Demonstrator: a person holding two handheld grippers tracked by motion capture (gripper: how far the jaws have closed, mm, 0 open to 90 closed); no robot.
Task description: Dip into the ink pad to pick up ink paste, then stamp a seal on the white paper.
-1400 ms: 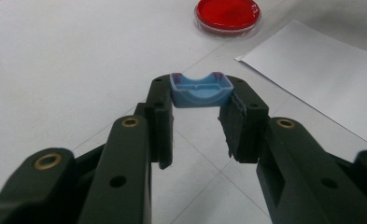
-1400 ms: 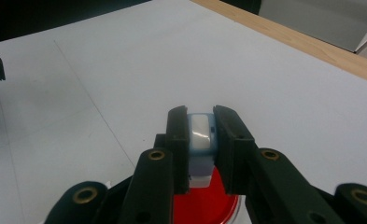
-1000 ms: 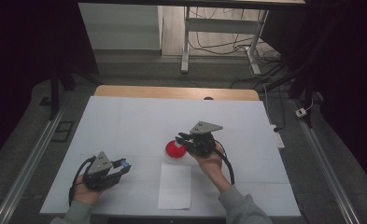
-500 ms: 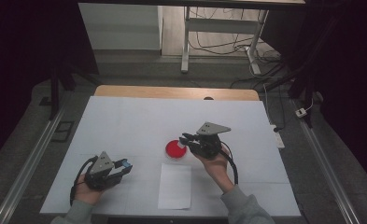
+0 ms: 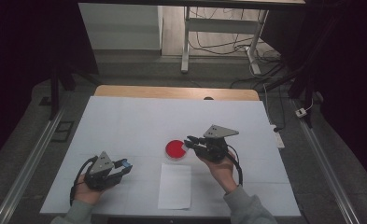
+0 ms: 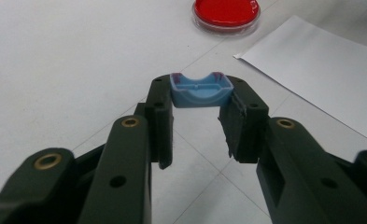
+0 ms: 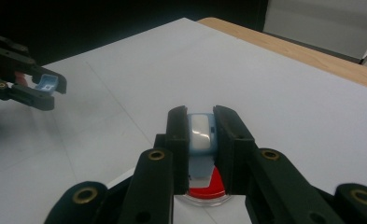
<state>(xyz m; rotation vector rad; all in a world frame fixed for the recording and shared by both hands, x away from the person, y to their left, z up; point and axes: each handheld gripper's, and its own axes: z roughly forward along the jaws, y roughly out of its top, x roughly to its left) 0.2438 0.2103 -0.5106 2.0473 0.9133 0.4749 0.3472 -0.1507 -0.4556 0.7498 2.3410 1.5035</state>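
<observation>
My left gripper [image 5: 121, 167] rests low at the table's front left, shut on a small blue plastic piece [image 6: 201, 91] pinched crosswise between its tips. The same blue piece [image 7: 45, 84] sits in that gripper [image 7: 41, 91] at the far left of the right gripper view. My right gripper [image 5: 191, 142] hovers at the right edge of a round red dish [image 5: 174, 150]. It is shut on a pale blue and white piece [image 7: 201, 135] that stands upright between its pads. Just under it lies the red dish [image 7: 210, 186], which also lies ahead of my left gripper [image 6: 197, 100] as the red dish [image 6: 226, 11].
A white paper sheet [image 5: 175, 185] lies flat near the front edge, between the two hands, and it is the white sheet [image 6: 321, 70] to the right of the left jaws. The white table cover [image 5: 139, 121] ends at a wooden strip [image 5: 172, 92] at the back.
My right gripper has drifted a little to the right with its piece, from over the dish to its right edge. The left hand has stayed put.
</observation>
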